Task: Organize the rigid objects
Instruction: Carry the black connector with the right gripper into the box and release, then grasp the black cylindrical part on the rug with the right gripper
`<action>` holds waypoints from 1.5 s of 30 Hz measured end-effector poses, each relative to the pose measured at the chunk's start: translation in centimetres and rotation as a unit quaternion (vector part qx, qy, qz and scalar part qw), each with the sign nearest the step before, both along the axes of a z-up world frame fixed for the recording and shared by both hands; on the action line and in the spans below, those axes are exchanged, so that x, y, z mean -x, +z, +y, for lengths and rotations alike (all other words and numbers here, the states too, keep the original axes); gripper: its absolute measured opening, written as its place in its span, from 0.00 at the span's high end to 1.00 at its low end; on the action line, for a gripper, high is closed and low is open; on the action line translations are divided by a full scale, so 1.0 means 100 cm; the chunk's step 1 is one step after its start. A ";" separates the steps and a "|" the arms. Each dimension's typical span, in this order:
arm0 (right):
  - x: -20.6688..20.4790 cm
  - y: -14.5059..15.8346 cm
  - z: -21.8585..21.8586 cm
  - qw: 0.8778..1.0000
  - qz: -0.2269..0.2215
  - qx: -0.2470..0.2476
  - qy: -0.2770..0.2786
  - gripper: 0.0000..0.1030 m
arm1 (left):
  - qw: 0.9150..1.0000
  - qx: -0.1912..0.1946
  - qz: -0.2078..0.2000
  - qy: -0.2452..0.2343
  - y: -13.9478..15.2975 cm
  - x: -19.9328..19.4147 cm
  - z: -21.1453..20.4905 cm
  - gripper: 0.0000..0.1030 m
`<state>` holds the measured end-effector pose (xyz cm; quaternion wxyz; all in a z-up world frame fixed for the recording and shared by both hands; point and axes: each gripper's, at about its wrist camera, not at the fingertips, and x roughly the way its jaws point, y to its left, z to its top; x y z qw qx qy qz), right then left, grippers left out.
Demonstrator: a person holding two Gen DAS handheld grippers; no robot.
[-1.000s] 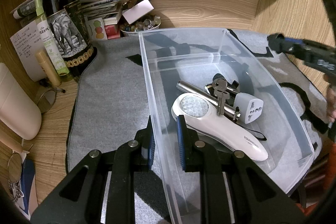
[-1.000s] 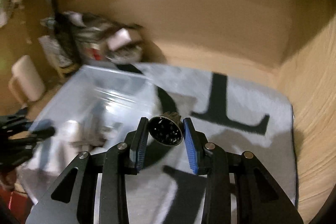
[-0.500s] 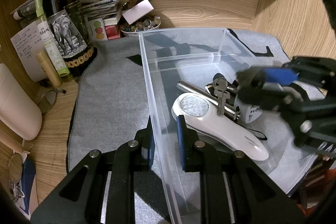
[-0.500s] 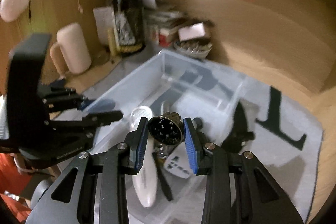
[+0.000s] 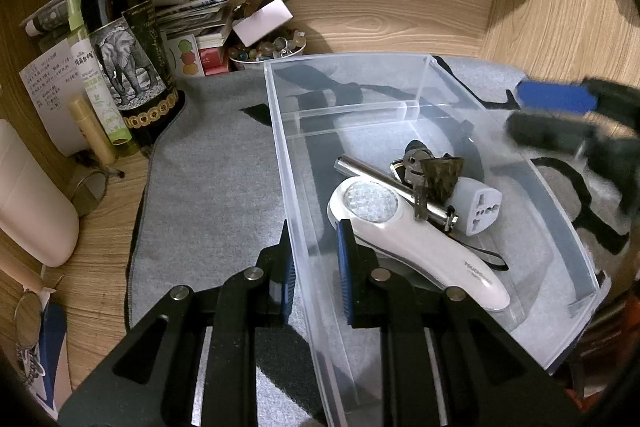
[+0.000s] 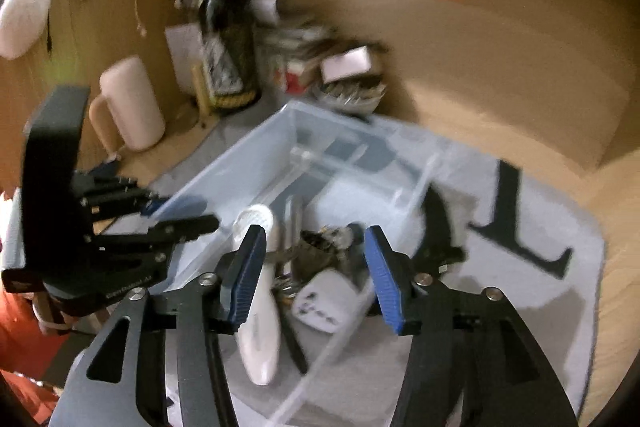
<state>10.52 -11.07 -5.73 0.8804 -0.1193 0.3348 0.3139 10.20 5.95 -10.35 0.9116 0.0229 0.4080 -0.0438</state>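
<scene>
Left wrist view takes in a wooden bench (image 5: 400, 7) backed by wood panels, with a grey mat (image 5: 216, 179) bearing black shapes spread over it. On the mat stands a clear plastic bin (image 5: 416, 79), the largest of the things being sorted into. The left gripper (image 5: 312, 267) is clamped on the bin's near side wall, one blue pad outside and one inside, its jaws nearly closed on the thin plastic.

The right gripper (image 6: 316, 263) hangs over the bin's far side; in the left view it shows as a blurred dark shape with a blue pad at the right edge. Its jaws have just been opening and now stand wide apart with nothing pressed between the pads.

At the back left of the bench stand a dark wine bottle (image 5: 120, 39) with an elephant label, a pale mug (image 6: 128, 107), a stack of papers and a bowl of small beads (image 5: 268, 47).

Inside the bin lies a white handheld lamp (image 5: 404, 239), with a metal tube (image 5: 384, 183) across its head. Beside these sits a white travel adapter (image 5: 480, 207). A small dark cone-shaped piece (image 5: 442, 175) rests against the adapter, on top of the tube, next to a bunch of keys (image 5: 414, 167); it lies below the open right jaws, free of them.
</scene>
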 end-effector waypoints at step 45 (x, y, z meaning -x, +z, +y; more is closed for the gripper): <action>-0.093 -0.063 -0.050 0.990 0.064 0.037 -0.123 0.60 | 1.000 0.004 -0.001 -0.004 -0.001 0.001 0.002 0.83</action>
